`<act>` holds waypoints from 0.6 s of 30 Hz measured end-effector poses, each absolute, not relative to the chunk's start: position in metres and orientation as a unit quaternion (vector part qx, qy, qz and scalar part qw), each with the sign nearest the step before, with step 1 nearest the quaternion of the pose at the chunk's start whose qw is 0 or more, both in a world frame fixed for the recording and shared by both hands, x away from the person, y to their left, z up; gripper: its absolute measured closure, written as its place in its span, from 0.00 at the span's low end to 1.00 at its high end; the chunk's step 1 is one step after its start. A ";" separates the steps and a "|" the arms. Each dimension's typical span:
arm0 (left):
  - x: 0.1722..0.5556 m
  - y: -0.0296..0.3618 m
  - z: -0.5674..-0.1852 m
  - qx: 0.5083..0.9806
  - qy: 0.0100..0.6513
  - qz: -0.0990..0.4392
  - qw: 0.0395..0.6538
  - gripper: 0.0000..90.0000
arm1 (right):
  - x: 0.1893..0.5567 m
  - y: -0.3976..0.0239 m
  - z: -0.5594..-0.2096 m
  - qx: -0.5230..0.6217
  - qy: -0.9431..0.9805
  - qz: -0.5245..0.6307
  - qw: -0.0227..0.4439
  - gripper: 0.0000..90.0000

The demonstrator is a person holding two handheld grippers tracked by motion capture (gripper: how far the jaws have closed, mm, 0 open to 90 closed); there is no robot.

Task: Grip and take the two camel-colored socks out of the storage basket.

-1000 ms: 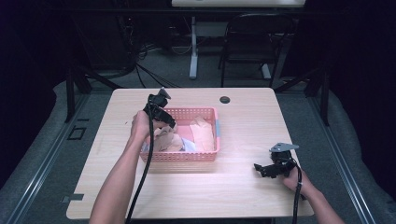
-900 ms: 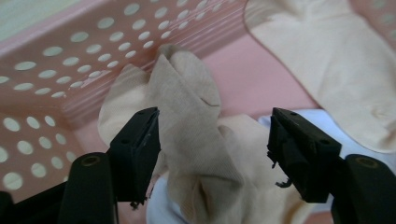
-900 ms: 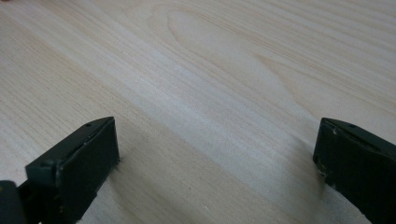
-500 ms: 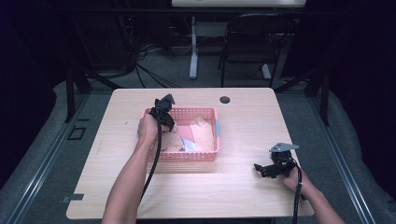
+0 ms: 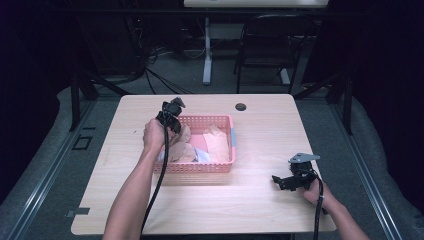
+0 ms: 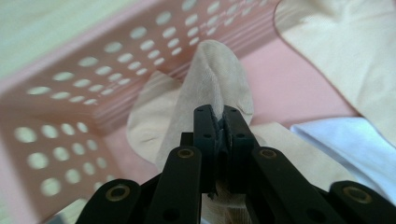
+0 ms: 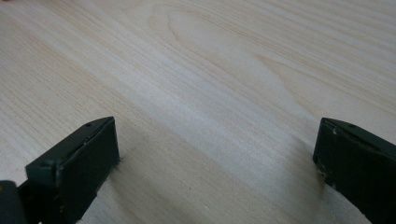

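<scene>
My left gripper (image 6: 219, 128) has just closed, pinching a soft, light beige sock (image 6: 217, 79) at a fold in the pink basket (image 6: 70, 93); my right gripper (image 7: 215, 158) rests wide open and empty on the counter (image 7: 224, 70).

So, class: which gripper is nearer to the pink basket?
Left. The left gripper is inside the pink basket, shut on a beige sock; the right gripper rests open on the table, well apart.
</scene>
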State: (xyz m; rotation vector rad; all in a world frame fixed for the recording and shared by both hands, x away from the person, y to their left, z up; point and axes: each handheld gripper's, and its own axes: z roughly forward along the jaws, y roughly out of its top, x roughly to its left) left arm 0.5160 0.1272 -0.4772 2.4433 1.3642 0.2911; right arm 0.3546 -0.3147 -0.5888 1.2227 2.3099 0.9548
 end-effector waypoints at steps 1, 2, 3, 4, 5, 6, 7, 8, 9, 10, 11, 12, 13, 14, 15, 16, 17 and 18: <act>0.514 0.127 -0.471 0.858 0.474 0.107 0.168 0.95 | 0.355 -0.315 -0.589 0.432 0.817 0.337 0.179 0.00; 0.512 0.127 -0.465 0.859 0.470 0.112 0.171 0.95 | 0.355 -0.315 -0.589 0.432 0.817 0.338 0.178 0.00; 0.510 0.127 -0.459 0.860 0.465 0.116 0.174 0.95 | 0.355 -0.315 -0.589 0.432 0.817 0.337 0.178 0.00; 0.508 0.127 -0.453 0.860 0.462 0.120 0.180 0.95 | 0.355 -0.315 -0.589 0.432 0.817 0.338 0.178 0.00; 0.507 0.127 -0.448 0.861 0.457 0.124 0.184 0.95 | 0.355 -0.315 -0.589 0.432 0.817 0.338 0.178 0.00; 0.505 0.126 -0.442 0.861 0.454 0.127 0.189 0.95 | 0.355 -0.315 -0.589 0.432 0.817 0.339 0.177 0.00; 0.503 0.126 -0.438 0.862 0.450 0.131 0.192 0.95 | 0.355 -0.315 -0.589 0.432 0.817 0.338 0.178 0.00; 0.501 0.125 -0.433 0.863 0.447 0.133 0.196 0.95 | 0.355 -0.315 -0.589 0.432 0.817 0.337 0.179 0.00; 0.501 0.125 -0.433 0.863 0.447 0.133 0.196 0.95 | 0.355 -0.315 -0.589 0.432 0.817 0.337 0.179 0.00; 0.499 0.125 -0.429 0.863 0.443 0.134 0.205 0.95 | 0.355 -0.315 -0.589 0.432 0.817 0.338 0.178 0.00; 0.497 0.126 -0.423 0.863 0.439 0.133 0.213 0.95 | 0.355 -0.315 -0.589 0.432 0.817 0.338 0.178 0.00; 0.496 0.126 -0.421 0.863 0.437 0.132 0.216 0.95 | 0.355 -0.315 -0.589 0.432 0.817 0.337 0.179 0.00; 0.494 0.127 -0.418 0.864 0.435 0.130 0.219 0.95 | 0.355 -0.315 -0.589 0.432 0.817 0.338 0.178 0.00; 0.493 0.127 -0.416 0.864 0.434 0.131 0.221 0.95 | 0.355 -0.315 -0.589 0.432 0.817 0.337 0.178 0.00; 0.493 0.128 -0.414 0.864 0.433 0.129 0.222 0.95 | 0.355 -0.315 -0.589 0.432 0.817 0.338 0.178 0.00; 0.492 0.128 -0.412 0.865 0.431 0.127 0.223 0.95 | 0.355 -0.315 -0.589 0.432 0.817 0.338 0.178 0.00; 0.492 0.128 -0.412 0.865 0.431 0.127 0.223 0.95 | 0.355 -0.315 -0.589 0.432 0.817 0.338 0.178 0.00; 0.491 0.129 -0.408 0.866 0.429 0.126 0.226 0.95 | 0.355 -0.315 -0.589 0.432 0.817 0.337 0.179 0.00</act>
